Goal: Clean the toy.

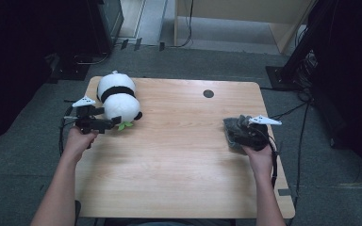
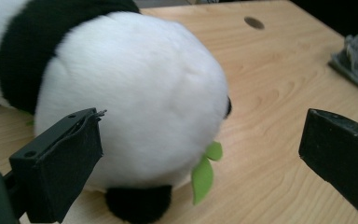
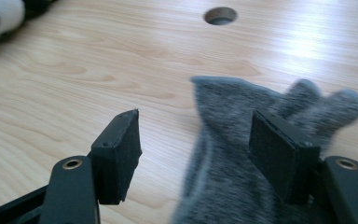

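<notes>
Table (image 1: 179, 155): wooden, with a round hole (image 1: 208, 93) near its far edge.
Panda toy (image 1: 118, 97): lying on the table's far left corner, a green leaf (image 2: 204, 171) at its base.
Grey cloth (image 1: 234, 129): crumpled at the table's right edge.
Left gripper (image 1: 114, 122): jaws spread wide, one pad beside the panda toy, gripping nothing.
Right gripper (image 3: 193, 154): jaws apart over the grey cloth, not clamped on it.

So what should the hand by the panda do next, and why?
Probably ease the left gripper forward a little, then close it. Its jaws stand wide open and the plush panda sits just ahead, near one jaw but not yet between both. The panda lies on the wooden table, so nothing blocks the way.
</notes>
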Tool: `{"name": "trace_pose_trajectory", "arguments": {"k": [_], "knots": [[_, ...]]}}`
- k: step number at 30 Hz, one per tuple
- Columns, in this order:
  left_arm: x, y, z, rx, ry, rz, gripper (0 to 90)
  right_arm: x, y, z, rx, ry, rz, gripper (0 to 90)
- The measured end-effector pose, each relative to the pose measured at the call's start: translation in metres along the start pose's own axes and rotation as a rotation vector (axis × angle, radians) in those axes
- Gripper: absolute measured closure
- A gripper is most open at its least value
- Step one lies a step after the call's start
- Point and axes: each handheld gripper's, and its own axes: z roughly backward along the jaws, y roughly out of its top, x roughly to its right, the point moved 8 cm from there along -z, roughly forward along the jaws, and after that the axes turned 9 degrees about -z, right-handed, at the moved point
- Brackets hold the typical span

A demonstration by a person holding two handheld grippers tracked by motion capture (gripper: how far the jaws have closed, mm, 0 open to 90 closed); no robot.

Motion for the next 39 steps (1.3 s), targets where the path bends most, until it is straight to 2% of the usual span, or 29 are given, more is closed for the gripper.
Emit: {"name": "trace_pose_trajectory", "arguments": {"k": [3,5,8,12,14,16,18,21,23,25,27,29,32,34,36,39], "knots": [[0.013,-0.001,0.0,-0.008,-0.006,-0.045,0.0,-0.012,-0.002,-0.003,-0.003,0.02,0.015,34.4],[0.021,0.001,0.003,0.01,-0.008,-0.062,0.0,-0.021,-0.005,-0.006,-0.015,0.031,0.034,34.4],[0.035,0.001,0.004,0.034,-0.046,-0.074,0.0,-0.031,-0.01,-0.009,-0.03,0.047,0.053,34.4],[0.053,-0.004,-0.002,0.033,-0.071,-0.13,0.0,-0.041,-0.015,-0.011,-0.042,0.061,0.059,34.4],[0.062,-0.005,-0.007,0.031,-0.085,-0.14,0.3,-0.045,-0.016,-0.012,-0.041,0.071,0.063,34.5],[0.071,-0.005,-0.01,0.042,-0.094,-0.151,5.5,-0.049,-0.018,-0.012,-0.047,0.084,0.064,34.5],[0.078,-0.006,-0.014,0.043,-0.112,-0.145,5.9,-0.055,-0.02,-0.014,-0.054,0.101,0.073,34.4],[0.091,-0.01,-0.022,0.027,-0.138,-0.153,6.0,-0.063,-0.025,-0.019,-0.075,0.113,0.092,34.5],[0.097,-0.013,-0.028,0.006,-0.139,-0.178,7.0,-0.068,-0.028,-0.023,-0.088,0.124,0.104,34.5],[0.103,-0.016,-0.033,0.008,-0.148,-0.181,7.5,-0.073,-0.031,-0.028,-0.101,0.138,0.113,35.1],[0.107,-0.02,-0.038,0.0,-0.151,-0.17,13.4,-0.078,-0.034,-0.034,-0.117,0.151,0.125,35.2],[0.111,-0.024,-0.044,-0.019,-0.157,-0.189,13.2,-0.082,-0.038,-0.04,-0.135,0.155,0.137,35.3],[0.113,-0.032,-0.052,-0.053,-0.164,-0.192,13.2,-0.087,-0.041,-0.047,-0.146,0.17,0.144,35.7],[0.113,-0.038,-0.058,-0.081,-0.162,-0.212,13.3,-0.092,-0.044,-0.052,-0.156,0.198,0.136,36.5],[0.114,-0.041,-0.061,-0.102,-0.166,-0.22,13.2,-0.099,-0.049,-0.06,-0.167,0.246,0.133,37.4],[0.114,-0.046,-0.066,-0.126,-0.168,-0.216,13.2,-0.104,-0.054,-0.069,-0.175,0.234,0.164,37.3]]}}
